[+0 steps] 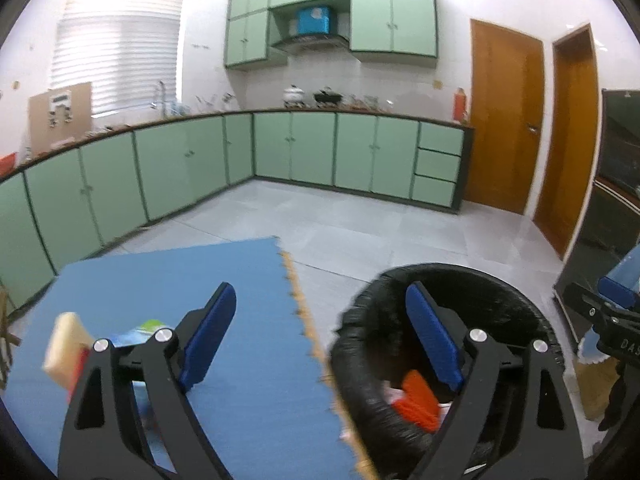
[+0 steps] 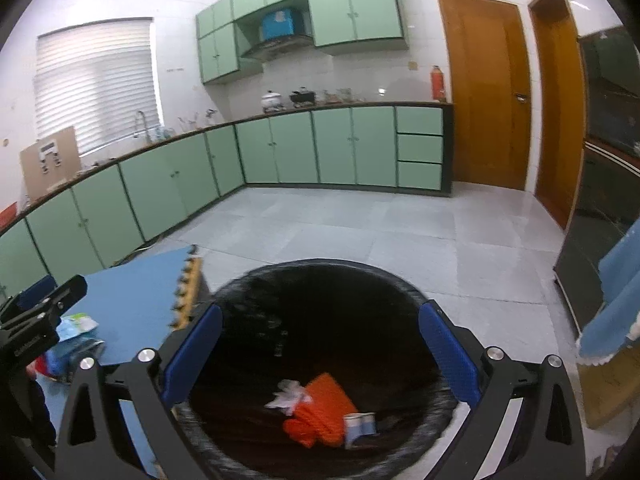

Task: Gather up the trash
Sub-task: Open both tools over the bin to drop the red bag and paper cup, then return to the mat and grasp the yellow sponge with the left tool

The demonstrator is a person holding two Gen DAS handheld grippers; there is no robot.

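Note:
A black-lined trash bin (image 2: pixel 320 266) stands on the floor beside a blue foam mat (image 2: pixel 136 300). Inside lie an orange ribbed item (image 2: pixel 320 408), a white crumpled scrap (image 2: pixel 288 394) and a small blue-and-white cup (image 2: pixel 360 426). My right gripper (image 2: pixel 320 360) hangs open over the bin's mouth with nothing between its pads. My left gripper (image 1: pixel 320 340) is open and empty too, straddling the mat's edge and the bin (image 1: pixel 360 360). On the mat (image 1: pixel 160 288) lie a yellow block (image 1: pixel 66 350) and a blue-green packet (image 1: pixel 140 330). Each gripper shows at the edge of the other's view.
Green base cabinets (image 2: pixel 280 152) run along the left and far walls. Two wooden doors (image 2: pixel 488 92) are at the back right. A dark glass-fronted cabinet (image 2: pixel 592 240) with a blue cloth (image 2: pixel 616 304) stands at the right. Grey floor tiles (image 2: pixel 360 224) stretch beyond the bin.

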